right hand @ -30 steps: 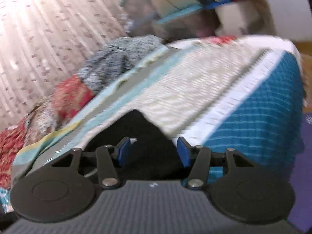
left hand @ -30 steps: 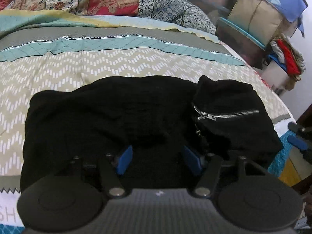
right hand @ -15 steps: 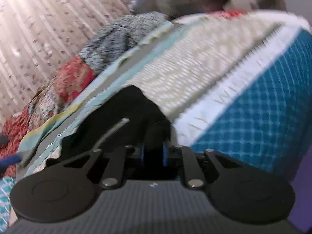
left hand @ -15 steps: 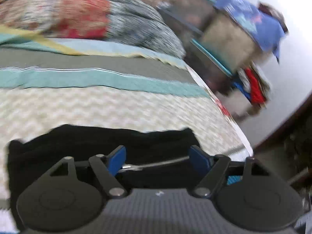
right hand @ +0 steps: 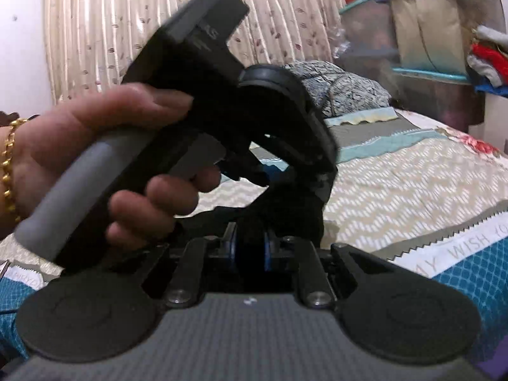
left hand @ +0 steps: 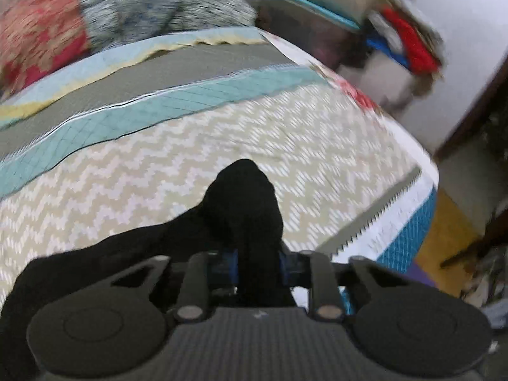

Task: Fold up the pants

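Note:
The black pants (left hand: pixel 235 209) lie bunched on the patterned bedspread (left hand: pixel 317 146). My left gripper (left hand: pixel 257 262) is shut on a fold of the black fabric, which rises in a peak in front of the blue pads. My right gripper (right hand: pixel 250 247) is shut on black pants fabric (right hand: pixel 304 219) too. In the right wrist view the left gripper (right hand: pixel 279 165), held by a hand (right hand: pixel 104 149), sits just above and in front of my right gripper.
Patterned pillows (left hand: pixel 127 19) lie at the head of the bed. Storage boxes with piled clothes (right hand: pixel 444 50) stand beyond the bed's far side. A curtain (right hand: pixel 127 16) hangs behind. The bed's right edge (left hand: pixel 422 190) drops to the floor.
Both grippers closed on the pants: the right half a second ago, the left since then. The fabric is lifted and gathered, and the two grippers have come close together.

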Demonstrator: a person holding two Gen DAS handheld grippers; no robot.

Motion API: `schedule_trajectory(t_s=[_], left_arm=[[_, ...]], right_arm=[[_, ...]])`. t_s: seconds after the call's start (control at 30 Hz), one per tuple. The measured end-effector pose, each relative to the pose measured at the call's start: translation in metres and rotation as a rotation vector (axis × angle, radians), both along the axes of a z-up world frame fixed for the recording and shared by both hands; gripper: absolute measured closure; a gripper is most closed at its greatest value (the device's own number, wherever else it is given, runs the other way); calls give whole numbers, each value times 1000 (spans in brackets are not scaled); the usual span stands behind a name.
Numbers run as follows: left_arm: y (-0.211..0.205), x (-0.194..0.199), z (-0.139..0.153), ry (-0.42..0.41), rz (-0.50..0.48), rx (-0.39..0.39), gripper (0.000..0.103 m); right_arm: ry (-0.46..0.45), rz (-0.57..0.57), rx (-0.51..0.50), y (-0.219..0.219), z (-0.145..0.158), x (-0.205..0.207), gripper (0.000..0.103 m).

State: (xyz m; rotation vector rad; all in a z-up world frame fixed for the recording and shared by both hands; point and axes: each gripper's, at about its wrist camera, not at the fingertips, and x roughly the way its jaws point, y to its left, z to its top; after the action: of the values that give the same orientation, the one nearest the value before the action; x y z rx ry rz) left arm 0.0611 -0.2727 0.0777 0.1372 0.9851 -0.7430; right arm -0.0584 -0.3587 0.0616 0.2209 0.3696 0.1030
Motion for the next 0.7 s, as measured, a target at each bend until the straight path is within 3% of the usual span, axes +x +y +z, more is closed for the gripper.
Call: schedule_trajectory(t_s=[0.17, 0.33, 0.53, 0.7], left_arm=[[61, 8, 17, 20, 63, -92, 84], [127, 14, 34, 57, 125, -206, 84], [201, 8, 46, 39, 179, -276, 84], [263, 8, 31, 50, 273, -280, 84]], right_arm=[[-10, 80, 103, -2, 7, 0, 85], [-25, 194, 139, 28, 24, 0, 85], [-23, 313, 95, 77, 43, 1, 85], [25, 405, 12, 125, 37, 12, 85]])
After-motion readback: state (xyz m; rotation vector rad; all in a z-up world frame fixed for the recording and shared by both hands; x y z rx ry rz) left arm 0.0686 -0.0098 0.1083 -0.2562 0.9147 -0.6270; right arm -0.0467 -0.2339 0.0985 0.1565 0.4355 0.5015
